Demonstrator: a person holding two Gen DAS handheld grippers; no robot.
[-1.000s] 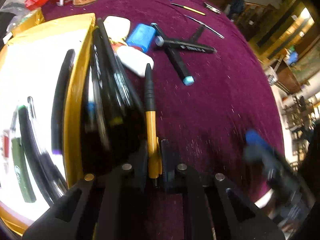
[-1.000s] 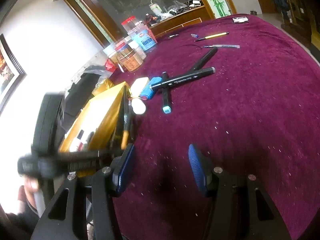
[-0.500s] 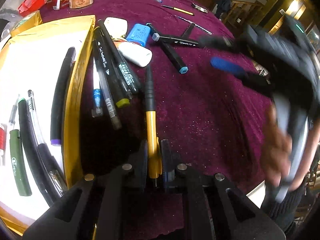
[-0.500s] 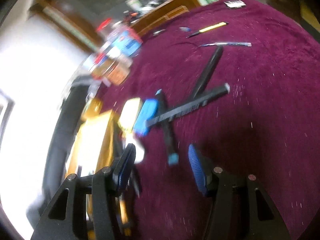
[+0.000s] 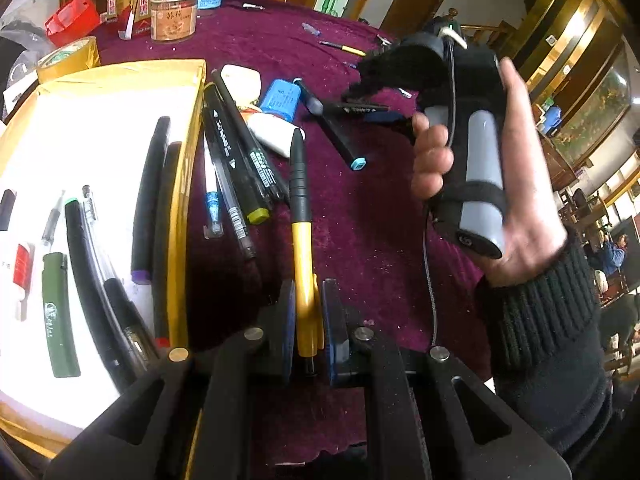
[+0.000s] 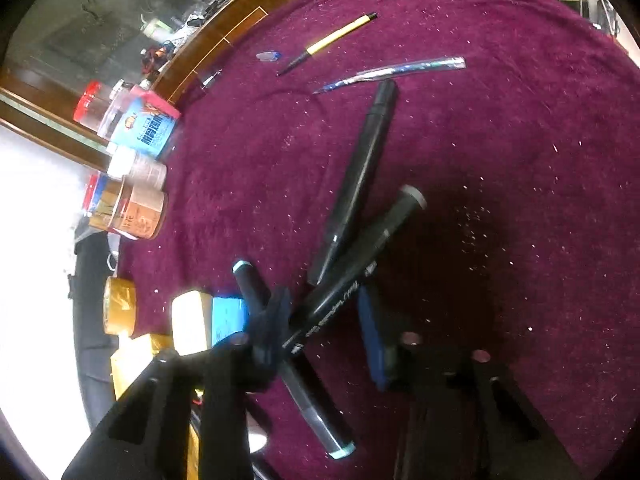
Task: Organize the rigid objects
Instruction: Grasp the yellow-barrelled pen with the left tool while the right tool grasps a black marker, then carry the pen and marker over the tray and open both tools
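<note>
While the left gripper pinches a yellow pen by its yellow barrel, the pen's black end points away over the maroon cloth. To the gripper's left lies a gold tray with a white floor; inside it rest black markers, a green lighter and some thin pens. Just outside the tray's right wall, a bundle of pens lies on the cloth, with a white tube and a blue box beyond them.

The right hand, in a dark knit sleeve, grips the right gripper's grey handle. Seen from the right wrist, the right gripper reaches down over three crossed black markers. Its jaws are closing, and a grey-capped marker lies between the blue pads; blur hides whether they press on it yet. This marker crosses over a teal-tipped marker, and a third marker lies beside them, pointing away.

Farther off on the cloth sit another yellow pen and a clear-wrapped pen. Jars and a tape roll stand at the table's left edge.
</note>
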